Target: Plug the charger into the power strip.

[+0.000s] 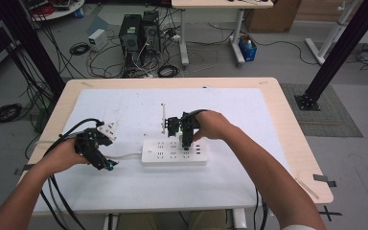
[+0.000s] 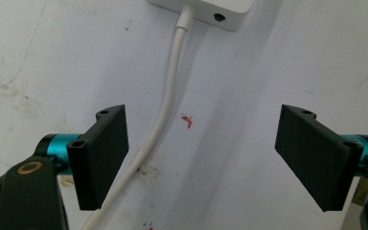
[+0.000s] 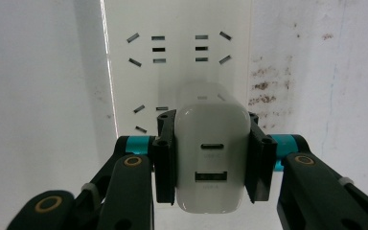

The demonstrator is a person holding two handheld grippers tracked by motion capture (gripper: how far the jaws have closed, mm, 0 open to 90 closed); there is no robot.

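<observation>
White two-port USB charger (image 3: 211,163), clamped in the right tongs (image 3: 211,160), hovers unplugged over the white power strip (image 1: 174,152); left tongs (image 2: 203,158) gape empty.

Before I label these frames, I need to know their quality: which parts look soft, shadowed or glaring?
High view: even light, slightly soft, power strip legible. Left gripper view: sharp, cable casts a faint shadow. Right gripper view: charger sharp with a glossy sheen, its far end blurred; strip sockets crisp.
</observation>
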